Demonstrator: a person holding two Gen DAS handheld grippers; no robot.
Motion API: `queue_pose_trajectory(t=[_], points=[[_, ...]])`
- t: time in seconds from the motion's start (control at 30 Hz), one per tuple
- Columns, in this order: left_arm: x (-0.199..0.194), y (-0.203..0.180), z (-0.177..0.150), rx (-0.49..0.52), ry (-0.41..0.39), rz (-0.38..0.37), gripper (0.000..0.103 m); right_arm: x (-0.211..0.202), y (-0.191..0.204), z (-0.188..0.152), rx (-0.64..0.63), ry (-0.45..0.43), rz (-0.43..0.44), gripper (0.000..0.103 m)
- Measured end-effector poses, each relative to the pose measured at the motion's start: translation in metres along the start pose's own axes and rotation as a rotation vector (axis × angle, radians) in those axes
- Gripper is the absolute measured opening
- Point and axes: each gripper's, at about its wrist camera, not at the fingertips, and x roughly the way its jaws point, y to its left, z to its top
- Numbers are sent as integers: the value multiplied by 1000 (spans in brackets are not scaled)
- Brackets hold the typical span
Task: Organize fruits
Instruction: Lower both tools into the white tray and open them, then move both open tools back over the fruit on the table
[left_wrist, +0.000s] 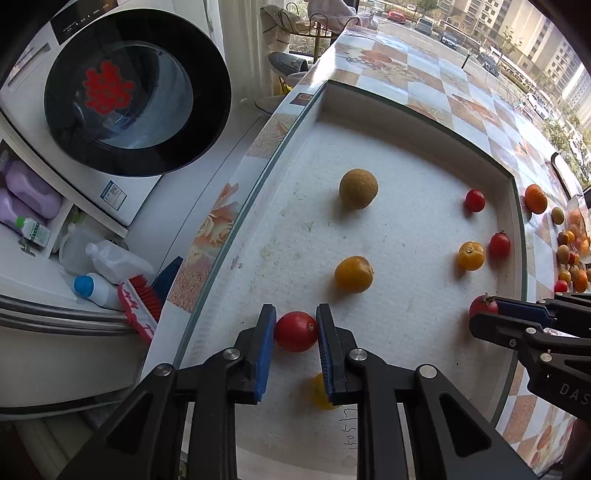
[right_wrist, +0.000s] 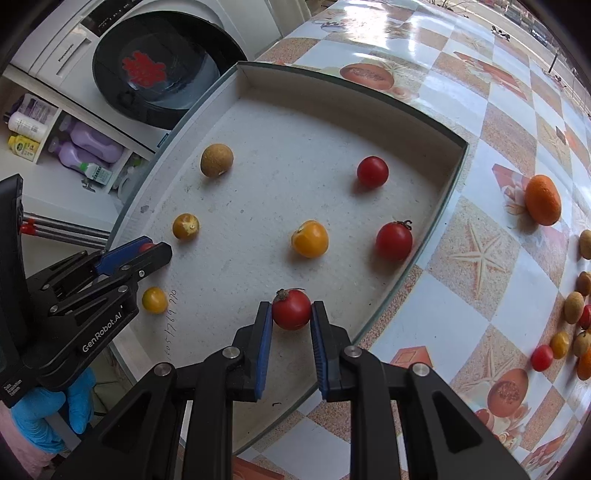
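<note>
A white foam tray (left_wrist: 513, 221) (right_wrist: 332, 92) lies on the tiled table. My left gripper (left_wrist: 295, 317) is shut on a red cherry tomato (left_wrist: 296, 331) just above the tray's near left part. My right gripper (right_wrist: 291, 306) is shut on a stemmed red tomato (right_wrist: 291, 309) over the tray's near right edge. Inside the tray lie a brown round fruit (left_wrist: 358, 189) (right_wrist: 217, 160), three yellow fruits (right_wrist: 309, 239) and two more red tomatoes (right_wrist: 372, 171). Each gripper shows in the other's view, the right gripper (left_wrist: 491, 314) and the left gripper (right_wrist: 147, 251).
An orange (right_wrist: 543, 200) and a heap of several small fruits (right_wrist: 576, 325) sit on the table right of the tray. Left of the table stand a washing machine (left_wrist: 136, 92), bottles (left_wrist: 110, 262) and a red brush (left_wrist: 142, 306). A blue-gloved hand (right_wrist: 48, 417) holds the left gripper.
</note>
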Motion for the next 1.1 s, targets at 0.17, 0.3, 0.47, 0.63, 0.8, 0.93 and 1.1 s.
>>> queue_pose_trajectory(t=[0.17, 0.3, 0.47, 0.63, 0.8, 0.93, 1.1], points=[[-1, 0, 2, 7, -14, 24, 66, 10, 8, 2, -34, 13, -27, 25], [-4, -1, 2, 19, -19, 32, 67, 12, 14, 4, -72, 8, -24, 45], [-6, 0, 4, 16, -16, 41, 68, 1, 28, 2, -123, -35, -19, 80], [-10, -2, 6, 22, -21, 48, 68, -22, 21, -4, -115, -85, -25, 83], [-16, -16, 7, 48, -26, 57, 68, -42, -7, -12, -32, -117, -26, 83], [-28, -36, 9, 90, -44, 44, 68, -54, -35, -24, 62, -125, -25, 87], [-44, -78, 11, 158, -64, 0, 68, -65, -75, -50, 188, -131, -44, 87]])
